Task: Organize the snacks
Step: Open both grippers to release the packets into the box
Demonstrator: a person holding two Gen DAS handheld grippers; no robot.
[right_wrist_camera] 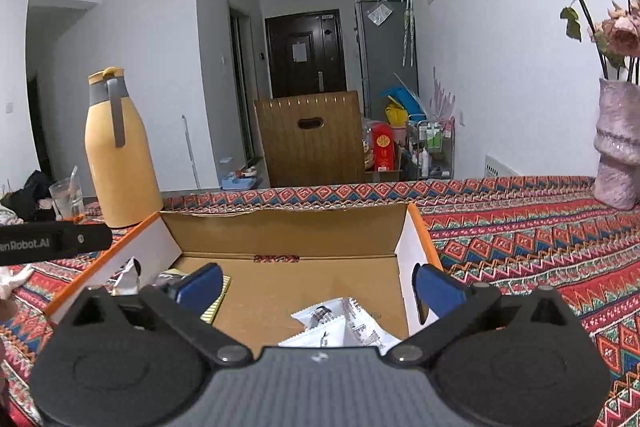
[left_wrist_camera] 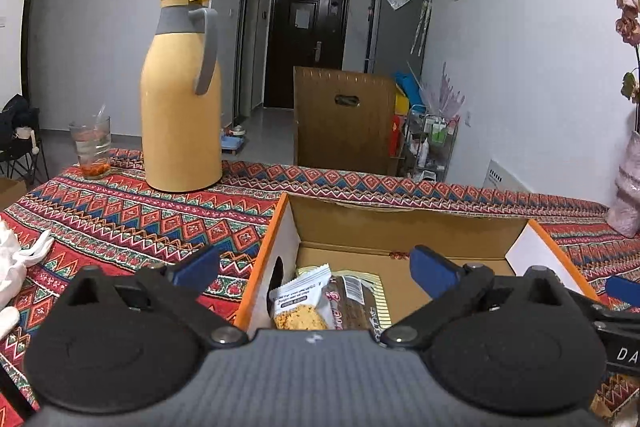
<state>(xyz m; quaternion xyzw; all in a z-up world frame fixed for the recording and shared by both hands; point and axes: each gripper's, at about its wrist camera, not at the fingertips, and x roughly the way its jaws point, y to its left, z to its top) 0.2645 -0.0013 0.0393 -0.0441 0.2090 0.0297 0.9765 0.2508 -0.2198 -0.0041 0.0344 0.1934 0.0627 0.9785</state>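
The left gripper (left_wrist_camera: 316,269) stands wide open with nothing between its blue pads (left_wrist_camera: 434,271). One finger hangs outside the box's (left_wrist_camera: 400,227) left wall, over the tablecloth (left_wrist_camera: 132,211); the other is over the inside of the box. It points slightly downward toward the far wall of the box. Below it, in the box's left part, lie a white snack packet (left_wrist_camera: 300,297) and a brown wrapped snack (left_wrist_camera: 352,303), side by side and touching, on top of a striped yellow packet (left_wrist_camera: 380,307). Neither pad touches them.

The right gripper (right_wrist_camera: 318,287) is also spread wide and holds nothing. Its left pad (right_wrist_camera: 200,287) is over the box floor near the striped packet; its right pad is close to the box's right wall, near the hand hole there. Tilted slightly down, it hangs above white crumpled packets (right_wrist_camera: 340,327) lying on the cardboard floor in the box's right part, apart from the pads.

The box sits open on the patterned tablecloth. Behind it to the left stand a yellow flask (left_wrist_camera: 182,99) and a glass (left_wrist_camera: 91,147); to the right, a pink vase (right_wrist_camera: 618,147) with dried roses. A chair back (right_wrist_camera: 308,139) rises beyond the table's far edge.
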